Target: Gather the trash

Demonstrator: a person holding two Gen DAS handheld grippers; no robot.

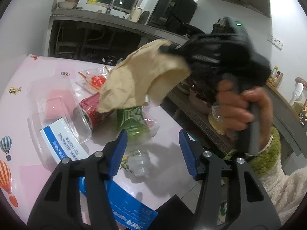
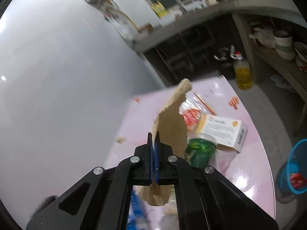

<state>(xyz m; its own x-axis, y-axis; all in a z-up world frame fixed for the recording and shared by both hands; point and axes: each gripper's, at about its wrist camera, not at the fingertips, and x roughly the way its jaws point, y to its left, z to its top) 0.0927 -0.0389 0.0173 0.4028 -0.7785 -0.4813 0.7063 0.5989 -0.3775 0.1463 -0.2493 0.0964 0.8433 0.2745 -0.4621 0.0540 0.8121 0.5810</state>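
Observation:
In the right wrist view my right gripper is shut on the edge of a crumpled brown paper, which hangs above the pink table. The left wrist view shows the same paper in the air, pinched by the right gripper with a hand on its handle. My left gripper stands open low over the table. A green plastic bottle lies between its blue pads, close to the left pad and clear of the right one. The bottle is also in the right wrist view.
A red can, a clear plastic tub, blue-and-white boxes and a red wrapper lie on the table. A white box lies beyond the bottle. A blue bin stands on the floor to the right.

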